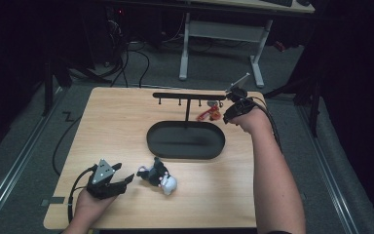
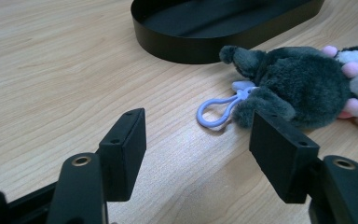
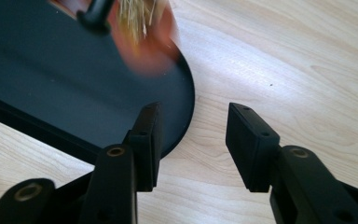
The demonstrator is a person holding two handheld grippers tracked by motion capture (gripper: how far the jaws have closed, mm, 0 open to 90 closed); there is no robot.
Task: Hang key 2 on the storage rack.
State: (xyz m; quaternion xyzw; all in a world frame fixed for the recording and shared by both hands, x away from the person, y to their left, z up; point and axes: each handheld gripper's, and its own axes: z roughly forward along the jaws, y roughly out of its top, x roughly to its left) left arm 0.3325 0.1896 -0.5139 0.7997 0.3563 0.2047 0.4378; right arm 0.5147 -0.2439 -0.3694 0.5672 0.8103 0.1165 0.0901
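While the right hand-held gripper (image 1: 234, 110), jaws apart and empty, sits by the orange keychain (image 1: 209, 115) hanging on the rack (image 1: 189, 96), the left hand-held gripper (image 1: 126, 179) rests open beside the plush (image 1: 158, 176) on the worktop (image 1: 102, 126); next, likely clamp its loop (image 2: 216, 109).

No legible txt, labels or nos. anywhere.

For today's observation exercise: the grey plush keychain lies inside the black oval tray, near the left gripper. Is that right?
Not quite. The plush keychain lies on the wooden table, outside the oval tray, near the left gripper. The high view shows it.
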